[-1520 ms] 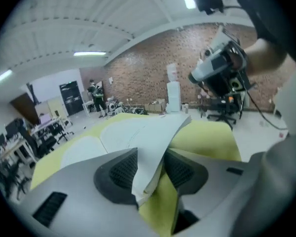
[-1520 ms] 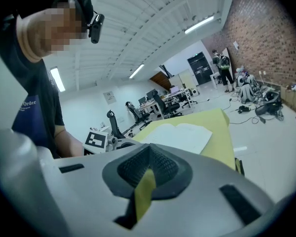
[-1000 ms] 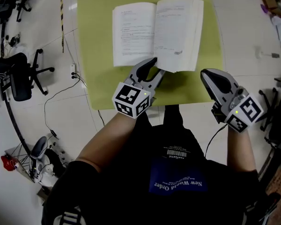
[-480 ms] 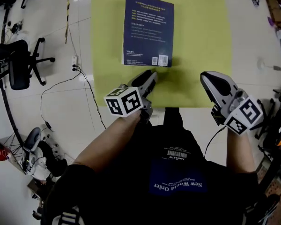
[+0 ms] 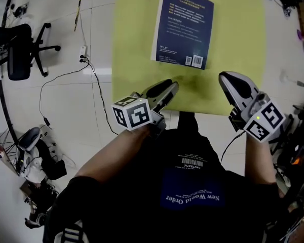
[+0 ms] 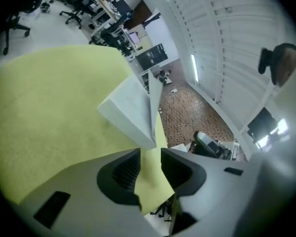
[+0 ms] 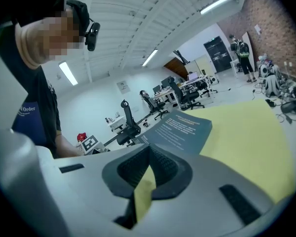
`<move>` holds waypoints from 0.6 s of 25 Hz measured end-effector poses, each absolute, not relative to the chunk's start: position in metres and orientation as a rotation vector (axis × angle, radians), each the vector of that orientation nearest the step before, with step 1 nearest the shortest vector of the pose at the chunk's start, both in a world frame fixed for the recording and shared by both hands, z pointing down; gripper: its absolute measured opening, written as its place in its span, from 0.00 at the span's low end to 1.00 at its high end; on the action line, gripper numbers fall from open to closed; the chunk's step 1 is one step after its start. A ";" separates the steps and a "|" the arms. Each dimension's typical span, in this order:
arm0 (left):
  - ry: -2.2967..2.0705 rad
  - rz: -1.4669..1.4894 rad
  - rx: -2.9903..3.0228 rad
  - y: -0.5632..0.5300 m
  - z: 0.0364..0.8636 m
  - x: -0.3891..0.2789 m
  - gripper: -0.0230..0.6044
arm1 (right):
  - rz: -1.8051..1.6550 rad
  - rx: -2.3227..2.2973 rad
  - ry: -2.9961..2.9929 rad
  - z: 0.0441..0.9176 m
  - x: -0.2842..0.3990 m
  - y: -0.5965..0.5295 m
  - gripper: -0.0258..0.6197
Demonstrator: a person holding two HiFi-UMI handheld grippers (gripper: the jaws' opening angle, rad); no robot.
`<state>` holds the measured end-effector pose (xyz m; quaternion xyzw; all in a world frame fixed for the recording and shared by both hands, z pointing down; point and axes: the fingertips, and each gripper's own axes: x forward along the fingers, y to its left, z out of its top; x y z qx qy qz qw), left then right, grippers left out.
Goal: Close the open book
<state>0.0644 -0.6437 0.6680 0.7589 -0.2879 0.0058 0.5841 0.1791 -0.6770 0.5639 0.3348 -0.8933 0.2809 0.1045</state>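
The book [image 5: 185, 27] lies shut on the yellow-green table [image 5: 137, 59], its dark blue back cover with a barcode facing up. My left gripper [image 5: 169, 87] hovers over the table's front edge, a short way below the book and clear of it. Its jaws have just been closing a little, but a gap remains and nothing sits in it. In the left gripper view [image 6: 150, 157] the book's [image 6: 130, 115] white page edge lies ahead. My right gripper [image 5: 228, 80] is shut and empty, at the front right of the table. Ahead of the right gripper [image 7: 149, 152] lies the book [image 7: 180, 130].
The table's front edge [image 5: 192, 110] runs just before both grippers. A black office chair [image 5: 17, 44], a floor socket [image 5: 83, 52] with cables and some gear [image 5: 33, 156] stand on the white floor to the left. More clutter lies along the right edge [image 5: 299, 135].
The book was open a second ago with the left gripper at its right-hand pages; it is now shut, cover up. Both grippers have drawn back toward the front edge, and the left one has rolled.
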 end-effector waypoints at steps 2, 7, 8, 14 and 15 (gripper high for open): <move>-0.655 0.007 1.831 -0.647 0.650 0.061 0.24 | 0.820 0.989 -2.639 0.557 0.175 -0.681 0.02; -0.657 -0.053 1.946 -0.667 0.598 0.040 0.24 | 0.754 1.019 -2.655 0.528 0.172 -0.690 0.02; -0.653 -0.076 1.975 -0.673 0.583 0.037 0.24 | 0.734 1.028 -2.658 0.521 0.173 -0.692 0.02; -0.621 -0.175 2.219 -0.693 0.478 0.022 0.19 | 0.675 1.081 -2.688 0.466 0.184 -0.691 0.02; -0.628 -0.192 2.255 -0.698 0.461 0.019 0.15 | 0.656 1.090 -2.693 0.456 0.186 -0.690 0.02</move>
